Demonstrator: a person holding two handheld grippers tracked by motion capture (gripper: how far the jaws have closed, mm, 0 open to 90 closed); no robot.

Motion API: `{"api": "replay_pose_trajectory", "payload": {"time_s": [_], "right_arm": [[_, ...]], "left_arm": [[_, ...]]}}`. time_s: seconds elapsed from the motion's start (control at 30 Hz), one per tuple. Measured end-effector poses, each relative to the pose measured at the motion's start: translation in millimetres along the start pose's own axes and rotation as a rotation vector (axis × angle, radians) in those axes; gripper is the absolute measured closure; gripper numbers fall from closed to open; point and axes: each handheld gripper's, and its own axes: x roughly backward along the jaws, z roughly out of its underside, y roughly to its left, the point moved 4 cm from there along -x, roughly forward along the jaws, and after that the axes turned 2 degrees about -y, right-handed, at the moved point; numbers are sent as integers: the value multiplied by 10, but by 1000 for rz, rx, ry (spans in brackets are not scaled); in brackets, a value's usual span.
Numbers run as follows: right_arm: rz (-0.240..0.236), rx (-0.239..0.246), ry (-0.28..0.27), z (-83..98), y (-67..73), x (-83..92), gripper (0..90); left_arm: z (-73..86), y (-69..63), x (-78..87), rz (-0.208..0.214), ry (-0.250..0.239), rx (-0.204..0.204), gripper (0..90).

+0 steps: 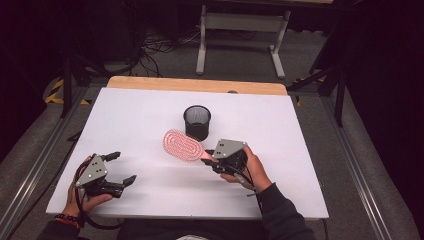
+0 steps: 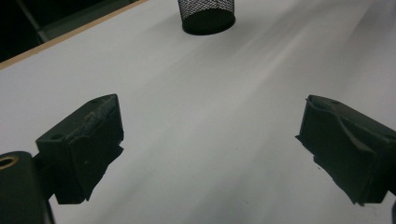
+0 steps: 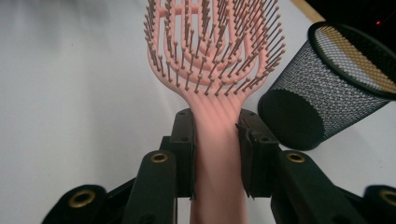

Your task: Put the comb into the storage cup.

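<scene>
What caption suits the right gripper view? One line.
Right gripper clamps pink hairbrush by its handle beside black mesh cup.

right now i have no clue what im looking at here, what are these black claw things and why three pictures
A person sits at a table with a white top and holds a hand tool in each hand. Each tool is a gripper with two black fingers that pinch.

The high view comes from a fixed camera above, looking down on the table. The other two come from small cameras riding on the tools, looking out along their fingers.

On the table stands a black mesh pen cup, upright and open at the top.

The right gripper is shut on the handle of a pink hairbrush; in the right gripper view its fingers press on the handle from both sides, bristles facing the camera, with the cup just beside.

The left gripper is open with nothing between its fingers.
</scene>
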Motion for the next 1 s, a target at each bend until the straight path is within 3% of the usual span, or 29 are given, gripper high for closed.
{"api": "replay_pose_trajectory", "payload": {"time_s": [0.4, 1.0], "right_arm": [[89, -38, -118, -130, -72, 222, 695], [152, -55, -182, -175, -97, 316, 695]], "left_arm": [[0, -3, -2, 2, 0, 3, 73], [-21, -15, -4, 14, -10, 16, 76]]}}
